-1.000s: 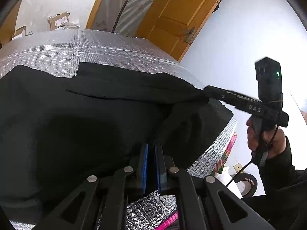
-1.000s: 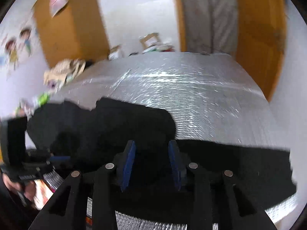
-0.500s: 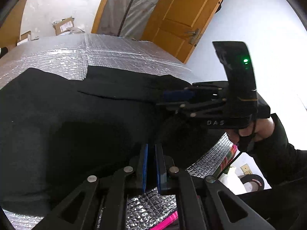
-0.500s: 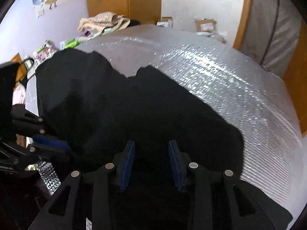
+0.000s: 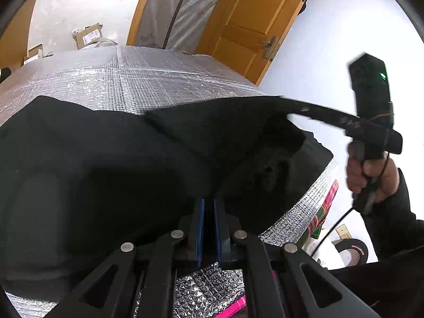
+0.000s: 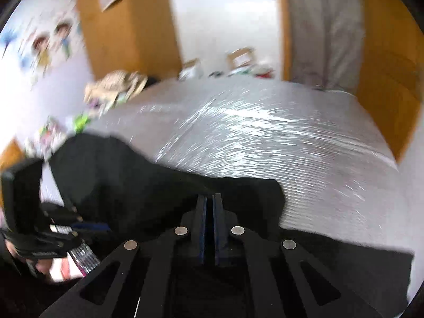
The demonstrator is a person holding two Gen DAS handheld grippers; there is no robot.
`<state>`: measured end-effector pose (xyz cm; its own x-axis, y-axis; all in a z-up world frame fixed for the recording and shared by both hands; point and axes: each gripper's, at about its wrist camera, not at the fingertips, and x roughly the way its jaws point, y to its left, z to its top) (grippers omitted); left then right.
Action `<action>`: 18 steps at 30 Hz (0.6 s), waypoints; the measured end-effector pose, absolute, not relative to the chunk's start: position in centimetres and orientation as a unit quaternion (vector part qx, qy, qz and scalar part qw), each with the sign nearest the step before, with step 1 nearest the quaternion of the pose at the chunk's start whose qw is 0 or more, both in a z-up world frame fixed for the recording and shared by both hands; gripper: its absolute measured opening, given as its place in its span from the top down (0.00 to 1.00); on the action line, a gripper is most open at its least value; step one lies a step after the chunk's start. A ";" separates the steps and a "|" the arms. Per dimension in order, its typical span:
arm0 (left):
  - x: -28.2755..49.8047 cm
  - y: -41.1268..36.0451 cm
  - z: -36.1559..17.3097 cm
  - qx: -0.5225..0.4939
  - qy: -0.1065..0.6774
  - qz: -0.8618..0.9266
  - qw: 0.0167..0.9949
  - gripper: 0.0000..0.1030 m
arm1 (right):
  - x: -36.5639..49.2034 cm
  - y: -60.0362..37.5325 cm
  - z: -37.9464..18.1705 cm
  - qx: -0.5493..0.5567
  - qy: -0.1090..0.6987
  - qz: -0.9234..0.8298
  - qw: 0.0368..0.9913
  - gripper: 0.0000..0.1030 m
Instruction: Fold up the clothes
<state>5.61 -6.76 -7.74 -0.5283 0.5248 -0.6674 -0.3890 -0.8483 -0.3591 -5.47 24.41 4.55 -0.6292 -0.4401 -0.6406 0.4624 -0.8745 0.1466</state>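
Silver quilted foil covers the desk (image 5: pixel 127 79), and across its near half lies a black garment (image 5: pixel 92 159), its long axis running left to right along the near edge. At the left end, the left gripper (image 5: pixel 209 206) has its blue fingers (image 5: pixel 200 228) nearly together, pinching the garment's near hem; the cloth sits right at the fingertips and stretches away from them. Moving right, a flap of the garment is lifted off the foil into a sagging tent, and the right gripper (image 6: pixel 210 204) holds that raised edge: its jaws have just been closing and now stand almost together with black cloth between them. A hand (image 5: pixel 371 169) in a dark sleeve grips its handle beyond the desk's right corner. To my eye both ends of the near edge are held, so the coming fold would carry it away toward the bare foil behind. Farther back stand cardboard boxes (image 5: pixel 87 34), an orange door (image 5: pixel 251 18) and white walls; a roll of tape (image 5: pixel 353 250) lies below on the right.
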 end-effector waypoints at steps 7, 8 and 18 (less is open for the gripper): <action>5.3 -6.4 -7.6 -0.408 -0.077 0.869 0.268 0.94 | -0.8 34.0 4.5 0.336 -0.115 -0.929 0.101 0.96; 5.2 -6.4 -7.6 -0.409 -0.078 0.869 0.269 0.94 | -0.4 34.8 4.0 0.342 -0.121 -0.928 0.085 0.96; 5.0 -6.3 -7.5 -0.411 -0.075 0.868 0.270 0.94 | 1.2 40.4 0.3 0.384 -0.165 -0.908 -0.033 0.79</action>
<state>5.01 -6.31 -7.48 -0.5172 0.5293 -0.6725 -0.4067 -0.8434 -0.3511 1.23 40.37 0.31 -0.7035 -0.0667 -0.7076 -0.1861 -0.9436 0.2739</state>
